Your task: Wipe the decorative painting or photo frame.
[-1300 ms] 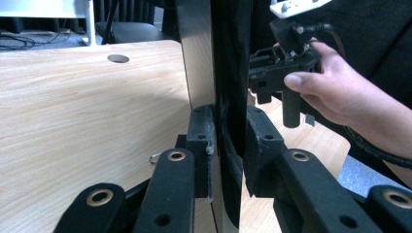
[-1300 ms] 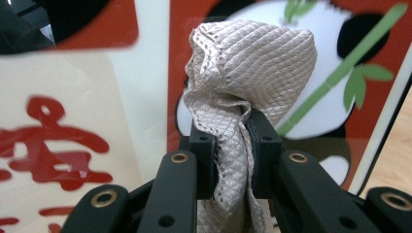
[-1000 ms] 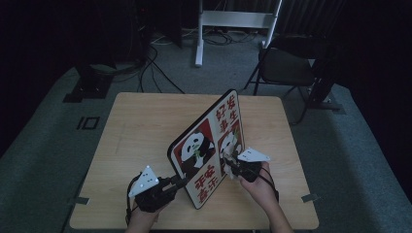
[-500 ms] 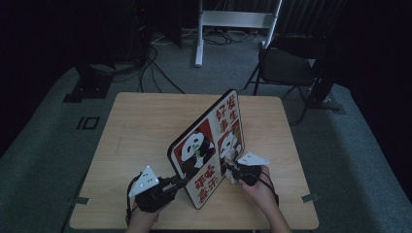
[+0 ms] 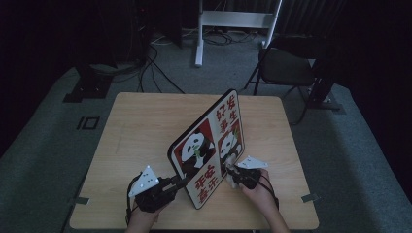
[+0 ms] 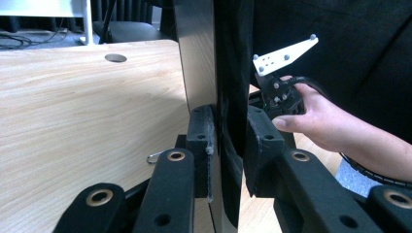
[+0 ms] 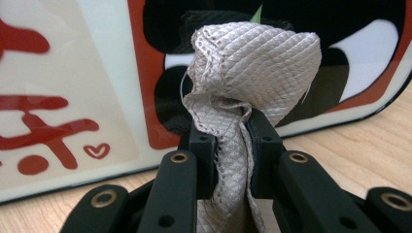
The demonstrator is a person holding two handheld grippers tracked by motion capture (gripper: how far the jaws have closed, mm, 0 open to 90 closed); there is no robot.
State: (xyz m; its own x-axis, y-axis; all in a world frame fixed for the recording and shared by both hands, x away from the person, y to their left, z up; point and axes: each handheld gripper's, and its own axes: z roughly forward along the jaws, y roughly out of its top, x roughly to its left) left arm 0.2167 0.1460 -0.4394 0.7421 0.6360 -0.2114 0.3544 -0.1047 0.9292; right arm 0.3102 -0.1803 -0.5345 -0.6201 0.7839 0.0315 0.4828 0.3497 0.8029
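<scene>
Lower than a second ago, the right gripper [image 5: 232, 173] has its fingers clamped on a beige quilted cloth [image 7: 245, 82], pressed to the panda board [image 5: 209, 148]. Left gripper [image 5: 180, 182] fingers are clamped on the board's lower edge, holding it tilted upright on the bench [image 5: 141, 121].

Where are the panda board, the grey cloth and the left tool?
Panda board [image 5: 206, 145]: high view, on its printed face.
Grey cloth [image 7: 252, 63]: right gripper view, on the bunched top.
Left tool [image 6: 227, 145]: left gripper view, midway between its tips, at the board's edge.
</scene>
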